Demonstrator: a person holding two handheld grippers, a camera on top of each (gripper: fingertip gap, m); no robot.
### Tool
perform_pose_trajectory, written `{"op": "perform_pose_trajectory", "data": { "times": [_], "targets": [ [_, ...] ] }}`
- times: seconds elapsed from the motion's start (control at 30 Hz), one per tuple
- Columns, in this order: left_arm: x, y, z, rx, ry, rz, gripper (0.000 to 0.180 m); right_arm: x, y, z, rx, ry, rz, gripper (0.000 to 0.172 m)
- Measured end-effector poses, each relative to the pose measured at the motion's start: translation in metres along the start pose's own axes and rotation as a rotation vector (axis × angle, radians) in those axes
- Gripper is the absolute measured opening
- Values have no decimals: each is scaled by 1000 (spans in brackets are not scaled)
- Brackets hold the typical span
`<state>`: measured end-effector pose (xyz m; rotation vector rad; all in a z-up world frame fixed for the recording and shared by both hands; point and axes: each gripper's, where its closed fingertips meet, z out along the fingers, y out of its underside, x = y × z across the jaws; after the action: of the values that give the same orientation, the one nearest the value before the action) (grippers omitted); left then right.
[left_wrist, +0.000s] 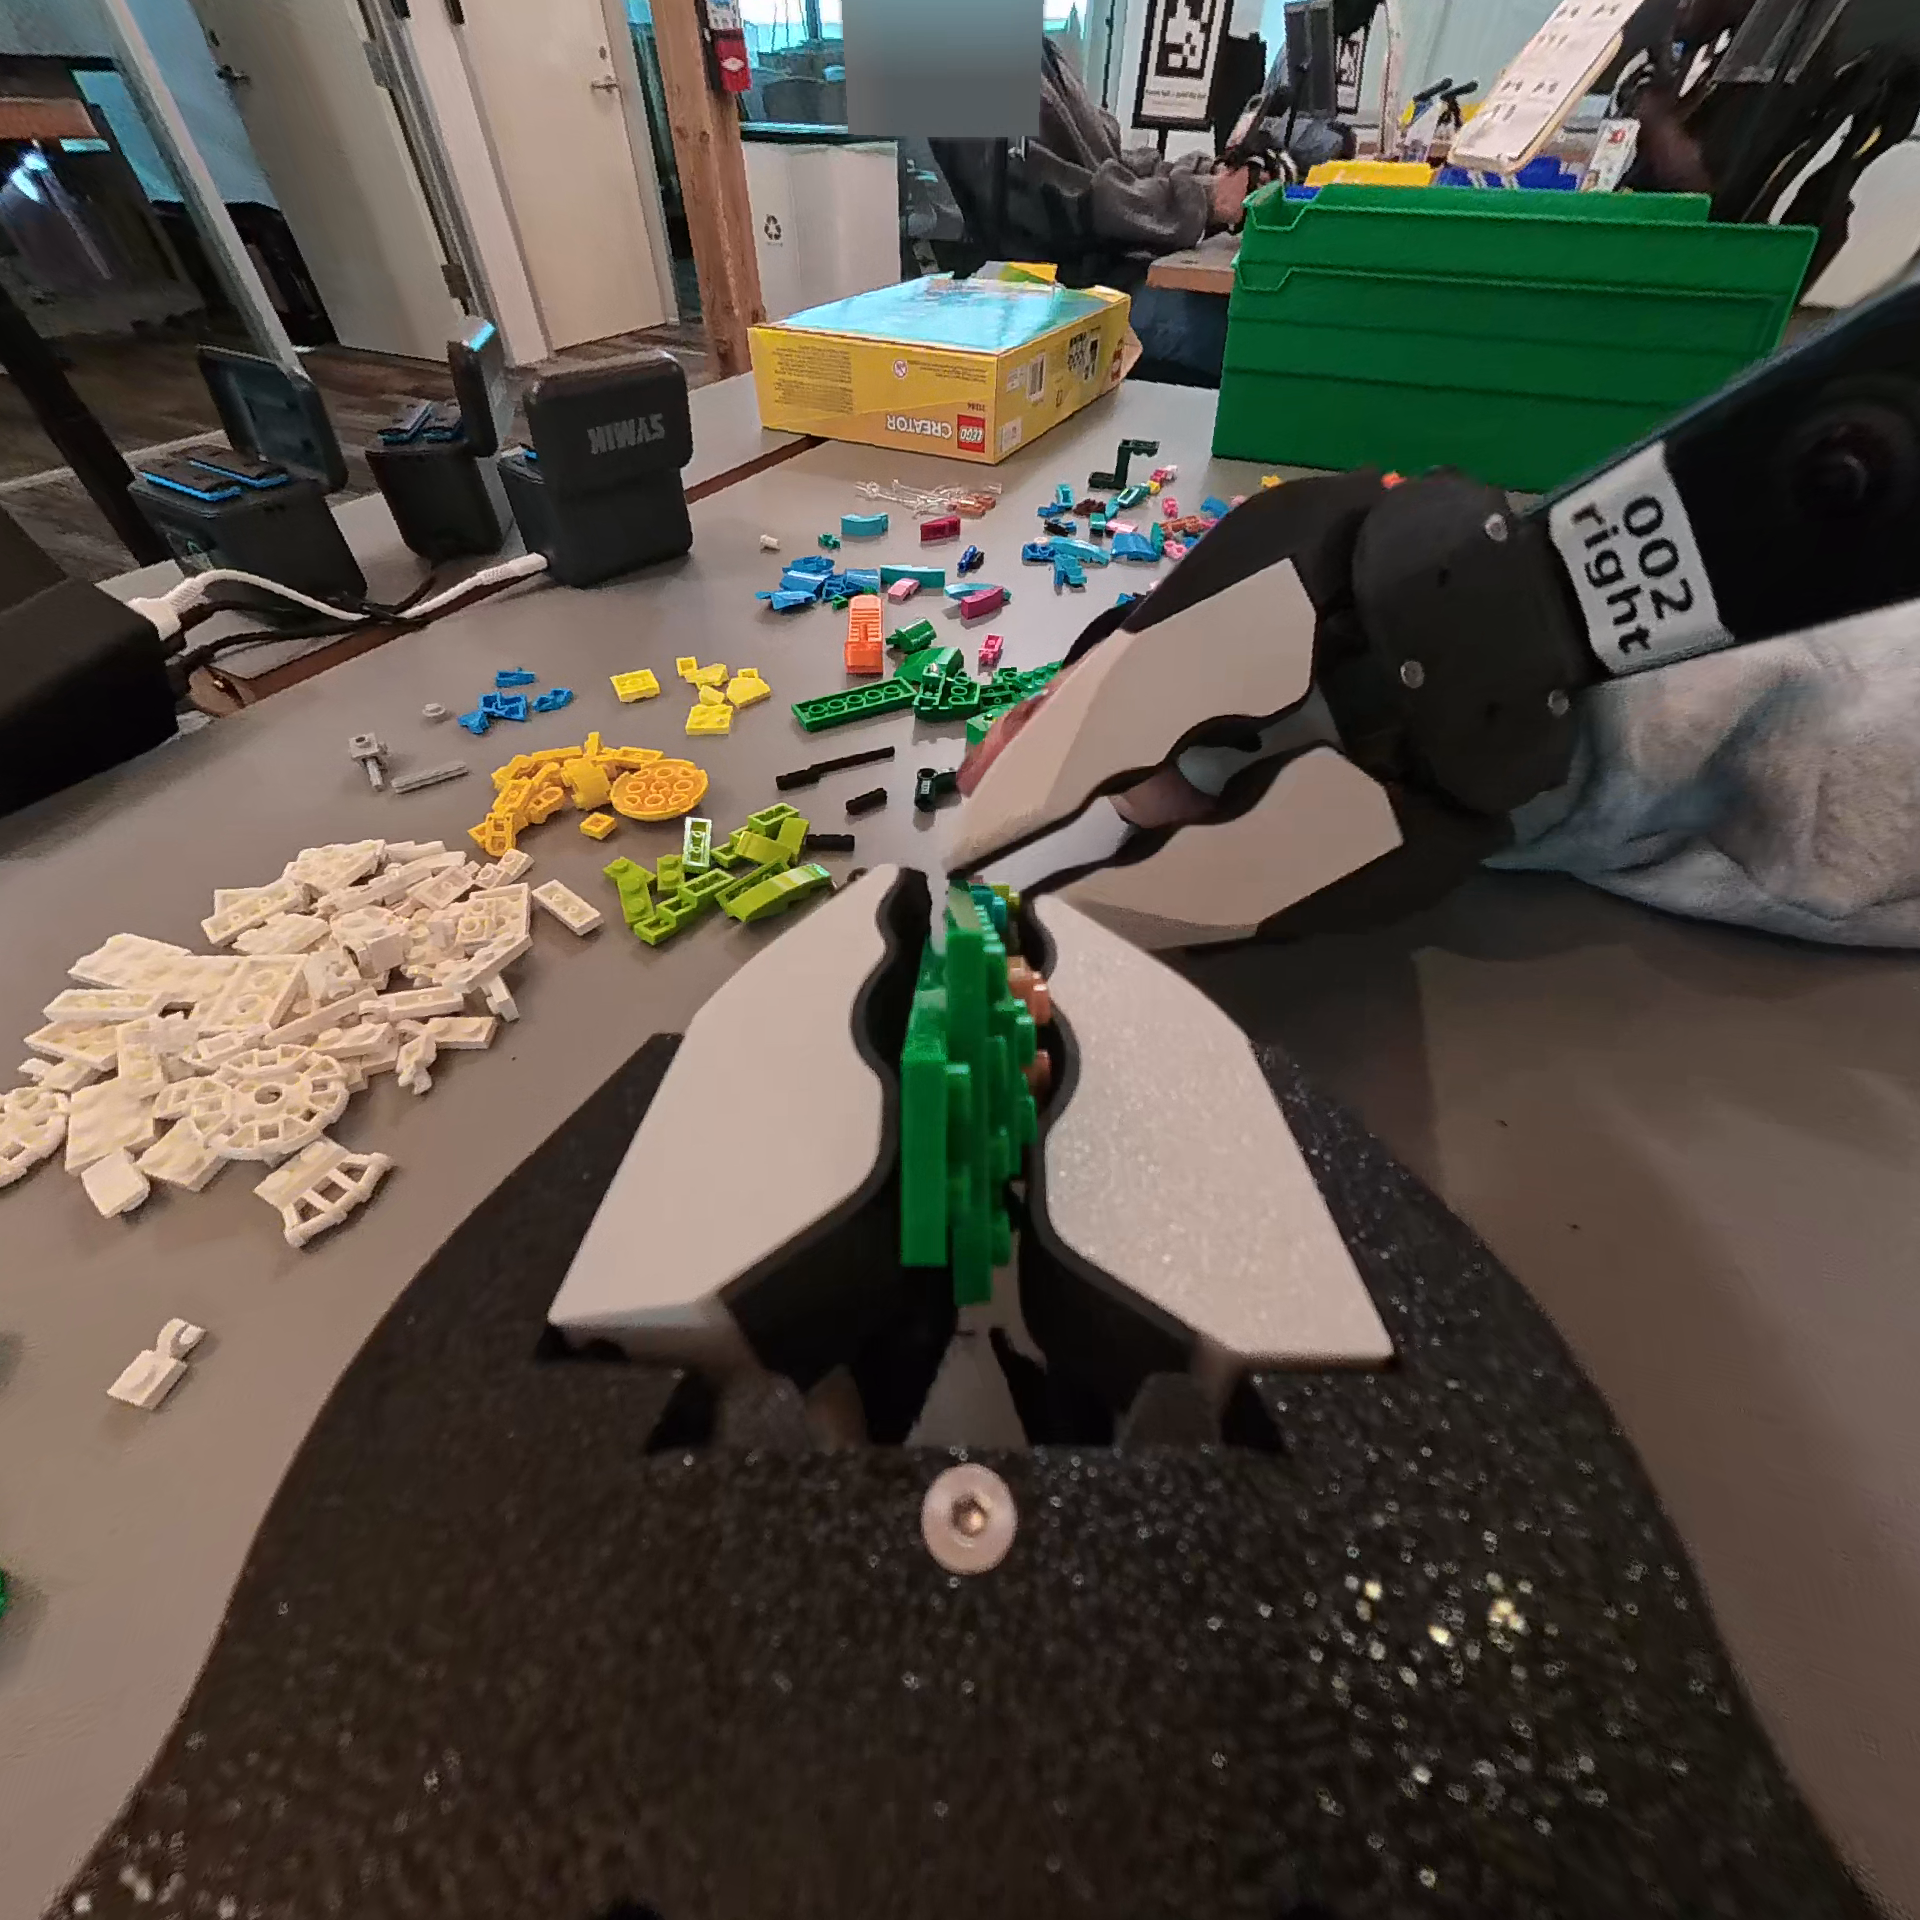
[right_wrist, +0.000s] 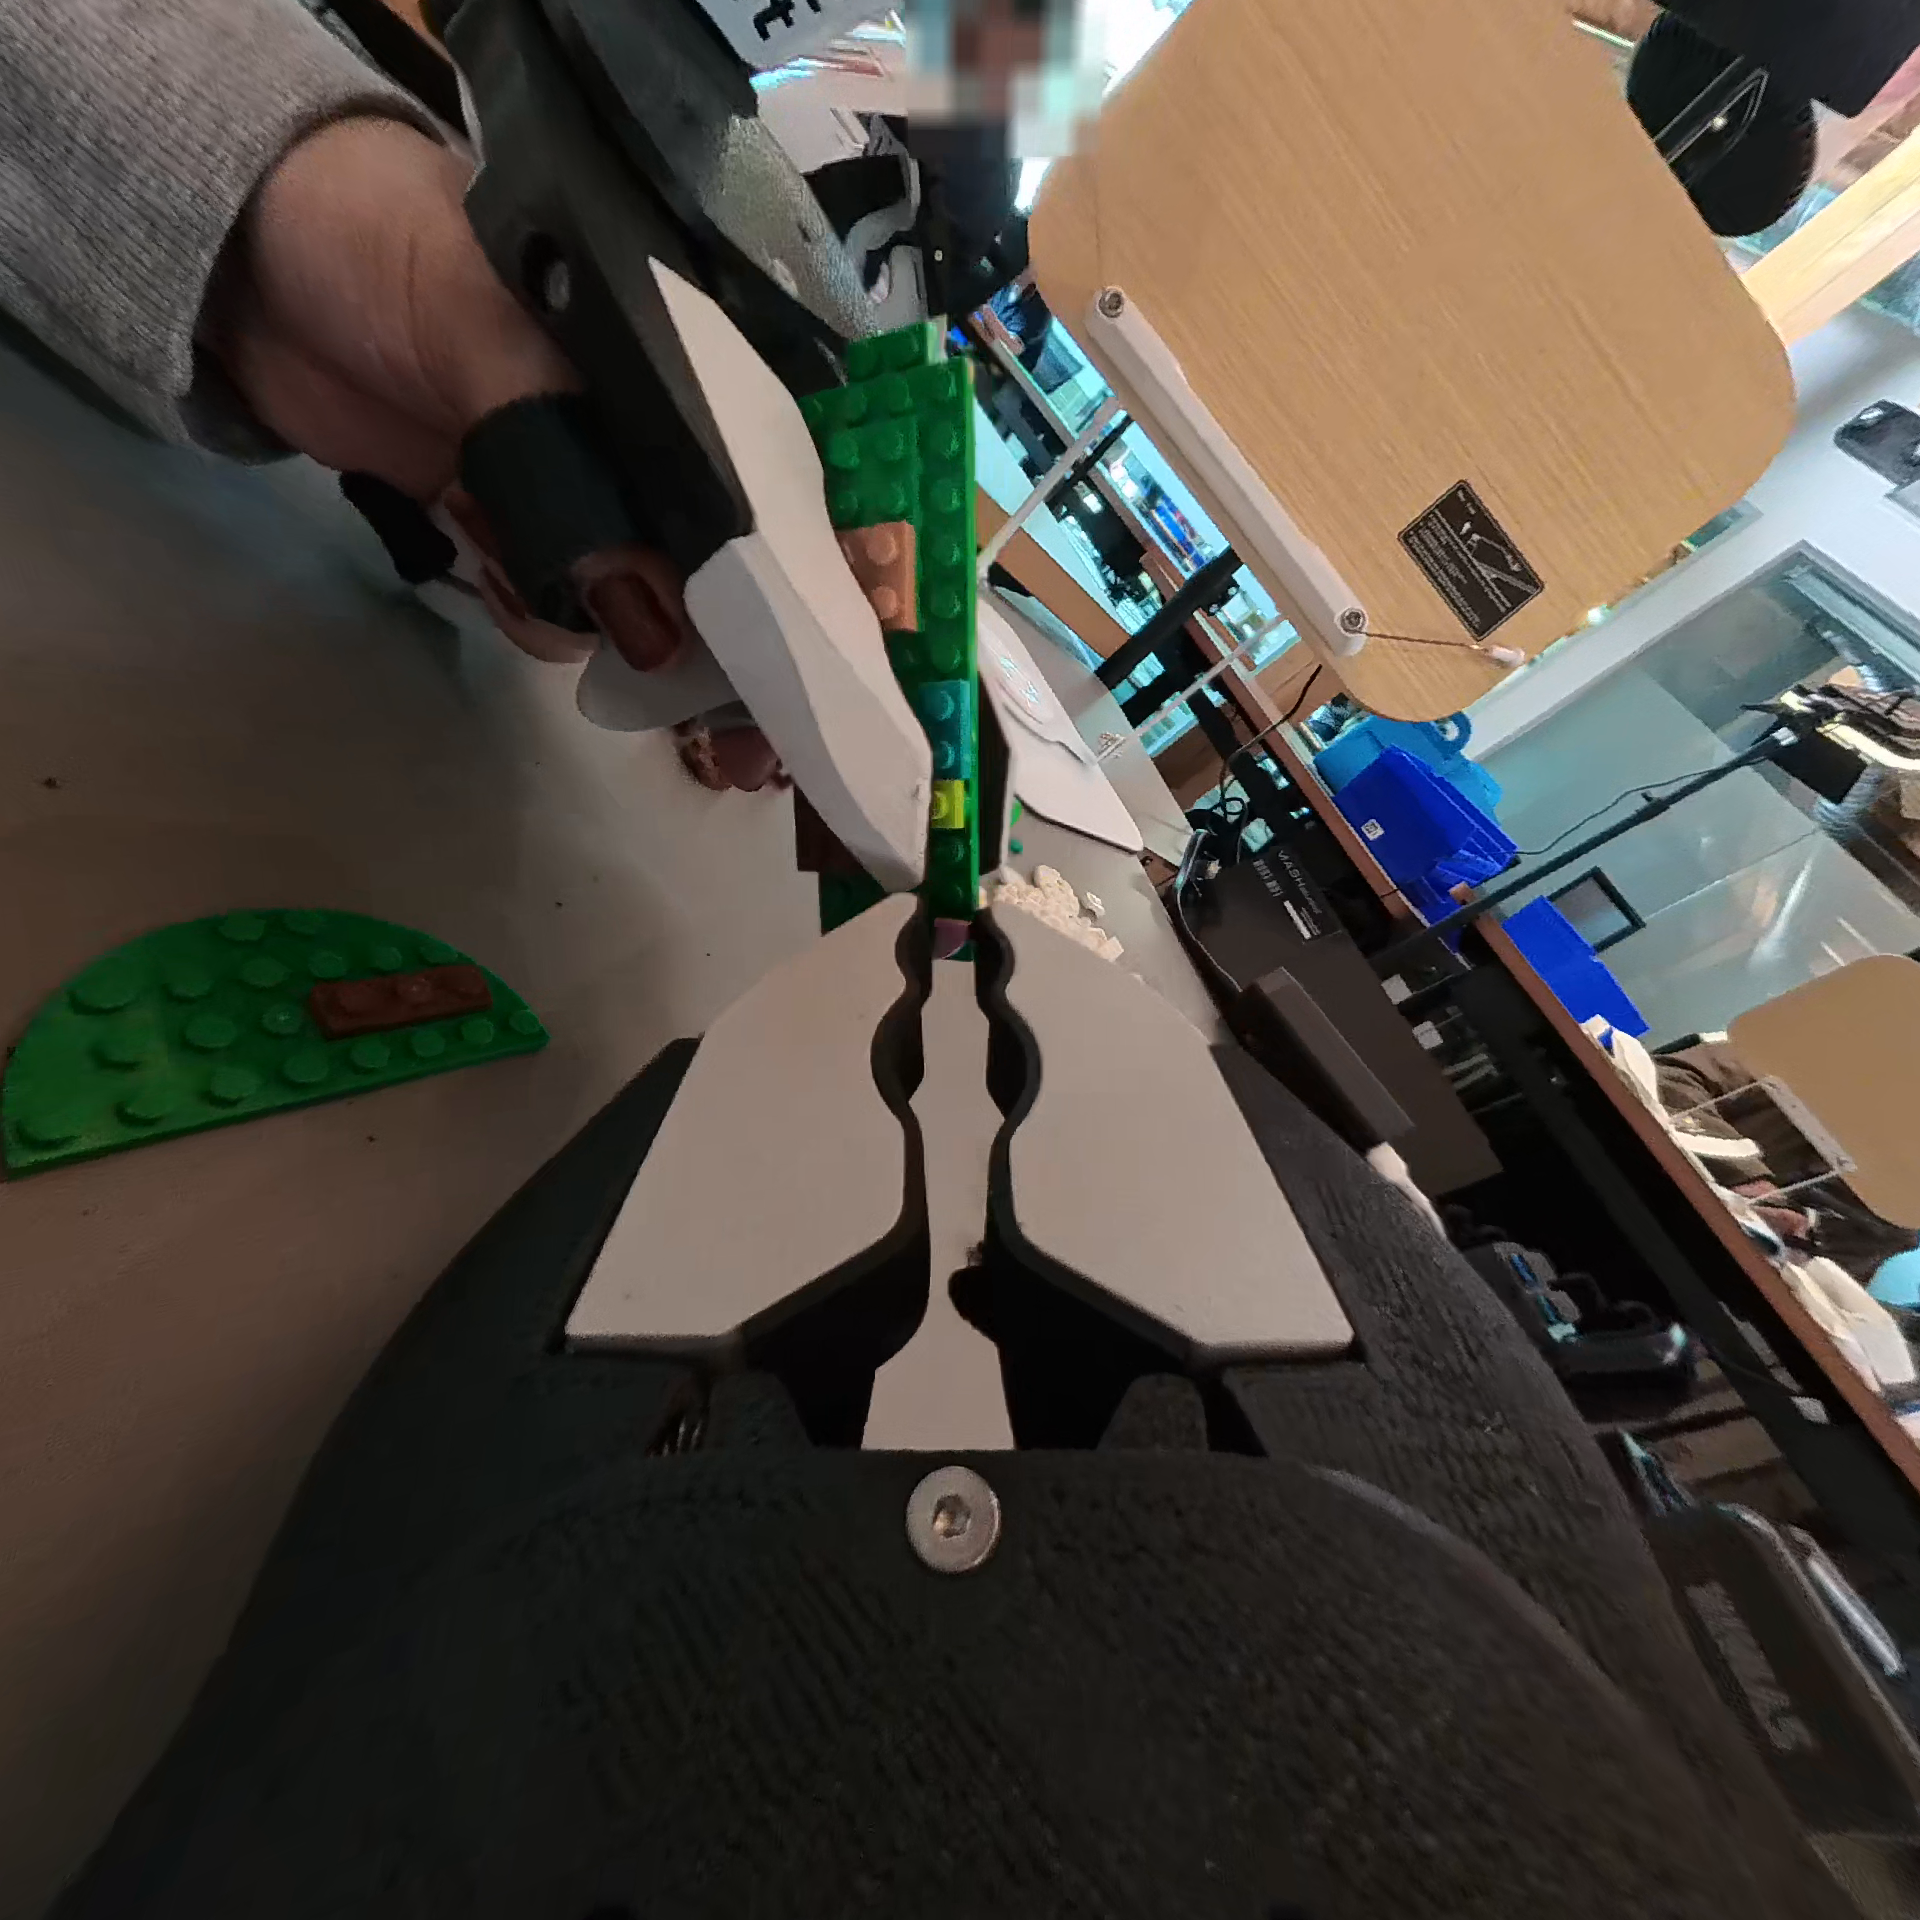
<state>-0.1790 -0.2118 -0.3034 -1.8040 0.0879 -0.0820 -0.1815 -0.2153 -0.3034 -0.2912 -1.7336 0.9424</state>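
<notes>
1. White bricks (left_wrist: 239, 1018) are being left loose at the left of the frame.
2. At centre, a green plate assembly (left_wrist: 961, 1081) is being clamped edge-on by the left gripper (left_wrist: 966, 894); it is judged light, stiff, but liable to split at seams.
3. From the right, the right gripper (right_wrist: 951, 925) is being closed on a small purple piece (right_wrist: 948, 940) at the assembly's tip, best pinched by its flat faces.

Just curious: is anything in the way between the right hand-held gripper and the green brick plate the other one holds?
Nothing visible: the right hand-held gripper already reaches the green studded plastic plate's end.
</notes>
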Motion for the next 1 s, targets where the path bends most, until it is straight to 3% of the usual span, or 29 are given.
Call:
{"op": "perform_pose_trajectory", "data": {
  "times": [0.03, 0.3, 0.63, 0.83, 1.0],
  "targets": [
    [1, 0, 0, -1, 1, 6, 17, 0, 0, 0, 3, -9, 8, 6],
    [2, 4, 1, -31, 10, 34, 17, -4, 2, -1, -8, -67, 28, 6],
    [7, 16, 4, -108, -12, 243, 17, -18, 7, -7, -33, -206, 49, 0],
    [4, 14, 4, -99, -23, 224, 17, -15, 8, -6, -35, -142, 2, 0],
    [-1, 7, -1, -43, -12, 129, 17, 7, 14, -3, -79, 13, 35, 0]
  ]
}}
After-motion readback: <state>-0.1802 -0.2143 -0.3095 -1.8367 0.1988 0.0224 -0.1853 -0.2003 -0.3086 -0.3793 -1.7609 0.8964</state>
